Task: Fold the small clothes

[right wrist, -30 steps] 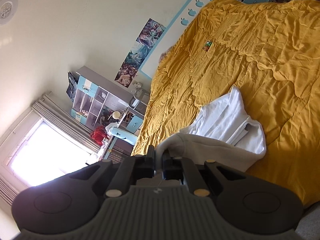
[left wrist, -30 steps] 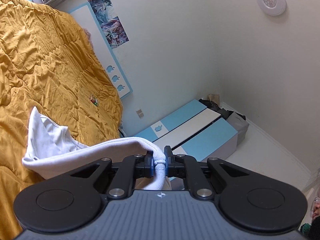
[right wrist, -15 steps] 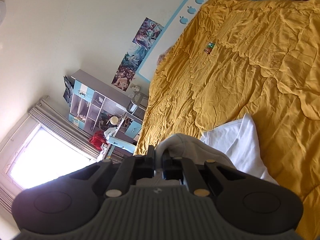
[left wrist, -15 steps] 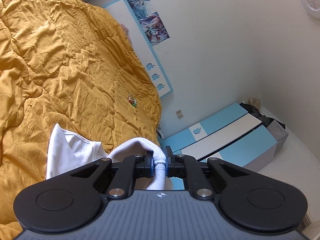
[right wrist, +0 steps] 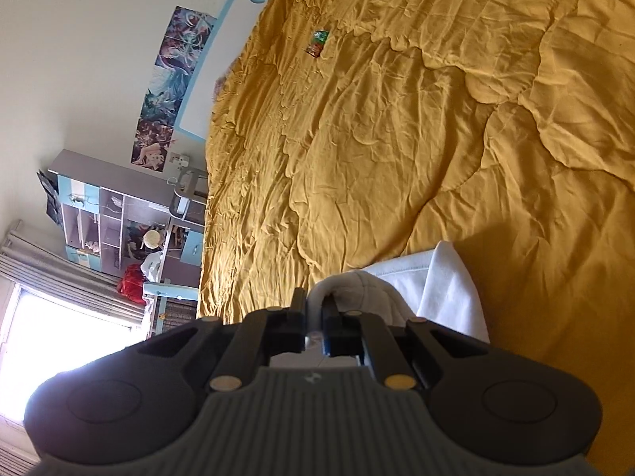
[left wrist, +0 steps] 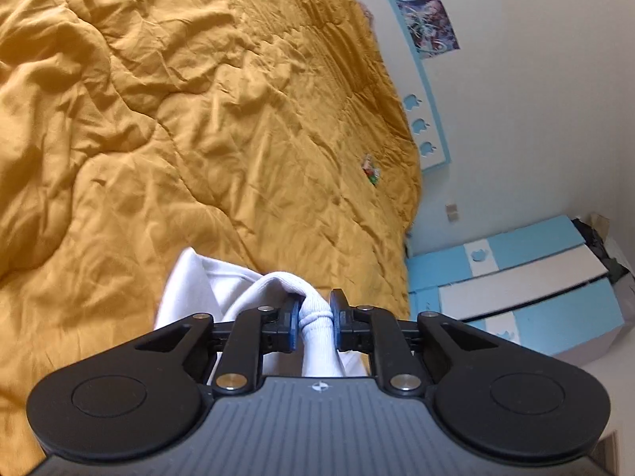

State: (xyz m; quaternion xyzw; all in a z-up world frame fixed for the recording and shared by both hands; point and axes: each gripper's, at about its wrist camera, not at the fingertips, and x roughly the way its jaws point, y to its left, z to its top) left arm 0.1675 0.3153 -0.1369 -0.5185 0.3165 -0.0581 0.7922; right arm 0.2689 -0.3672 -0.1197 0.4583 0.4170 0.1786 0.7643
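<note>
A small white garment (left wrist: 206, 289) hangs over the mustard-yellow quilt (left wrist: 198, 119). My left gripper (left wrist: 313, 309) is shut on a ribbed edge of it, bunched between the jaws. My right gripper (right wrist: 315, 309) is shut on another edge of the same garment (right wrist: 444, 289), which drapes to the right of its fingers. Most of the garment is hidden under both gripper bodies.
A small red and green wrapper (left wrist: 371, 168) lies on the quilt near the headboard; it also shows in the right wrist view (right wrist: 317, 41). A blue and white cabinet (left wrist: 516, 289) stands beside the bed. Shelves and a desk (right wrist: 119, 222) stand by the window.
Both grippers have tilted down toward the quilt while holding the garment. The garment now shows less and sits closer under the fingers.
</note>
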